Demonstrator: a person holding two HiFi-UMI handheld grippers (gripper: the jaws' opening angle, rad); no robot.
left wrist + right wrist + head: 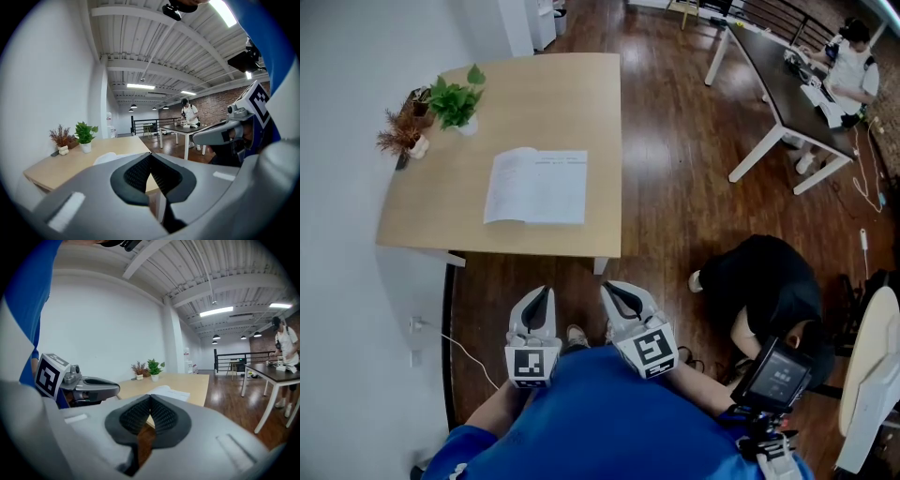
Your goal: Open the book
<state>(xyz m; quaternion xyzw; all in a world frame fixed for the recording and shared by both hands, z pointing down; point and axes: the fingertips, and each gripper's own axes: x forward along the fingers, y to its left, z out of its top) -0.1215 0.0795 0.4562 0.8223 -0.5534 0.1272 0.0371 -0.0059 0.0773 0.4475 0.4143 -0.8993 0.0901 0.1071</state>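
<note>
Place: pretty clearly an open-plan, loft-style office.
Landmark: pale wooden table point(553, 103), pushed up against a white wall point(337, 234).
On the table's far corner: potted green plant point(455, 101) and dried sprigs point(401, 136), classic desk decor.
Right of the table: long dark desk point(766, 70) on white legs, with a person point(855, 66) at it.
Under the table: dark wood floor point(675, 169).
Above the table: bare white ceiling beams point(154, 65) and strip lights point(140, 86).
Beyond the table: brick wall point(220, 101).

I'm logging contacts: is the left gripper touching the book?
Apart. The head view shows the left gripper short of the table, with floor between it and the book.
</note>
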